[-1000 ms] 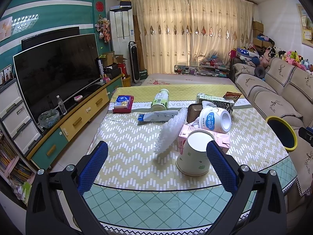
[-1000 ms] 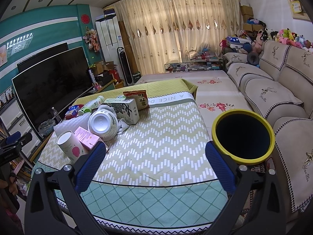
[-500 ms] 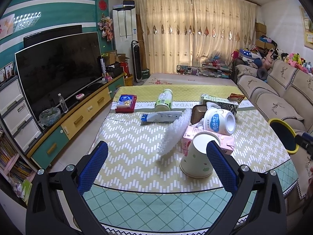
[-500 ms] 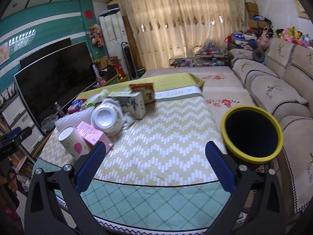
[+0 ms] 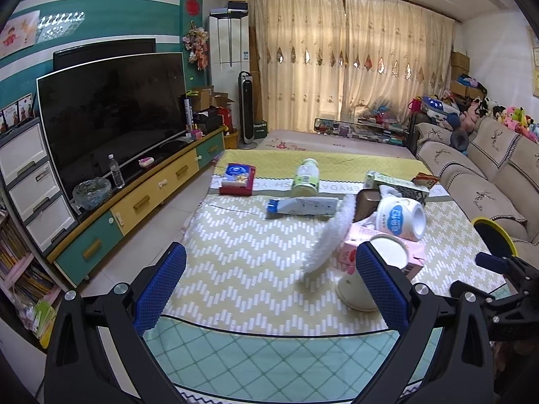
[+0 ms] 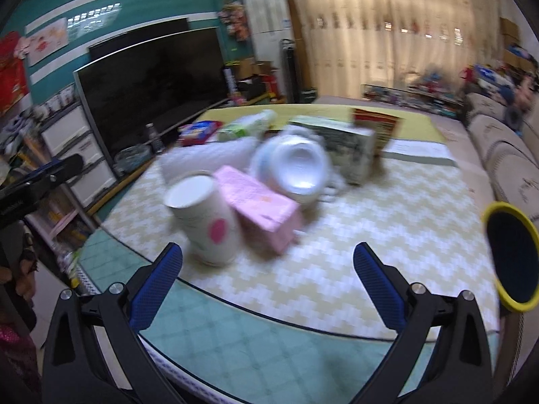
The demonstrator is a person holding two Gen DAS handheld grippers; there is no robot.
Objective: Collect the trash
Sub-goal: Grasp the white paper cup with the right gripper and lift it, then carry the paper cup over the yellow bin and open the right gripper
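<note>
Daylight glows through the closed curtains (image 5: 350,64), leaving the room evenly lit with soft shadows under the paper cup (image 5: 367,279); the left wrist view is sharp. The right wrist view is motion-blurred throughout, worst near the curtains; both fisheye frames bend and darken toward their corners

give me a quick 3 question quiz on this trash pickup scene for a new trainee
1. True or false: the left gripper is shut on the paper cup.
2. Which item leans against the paper cup on the table?
A. the pink box
B. the green bottle
C. the red box
3. Fill in: the rim of the black bin beside the table is coloured ____.

Key
1. False: both the left gripper and the right gripper are open and hold nothing.
2. A
3. Yellow
</note>
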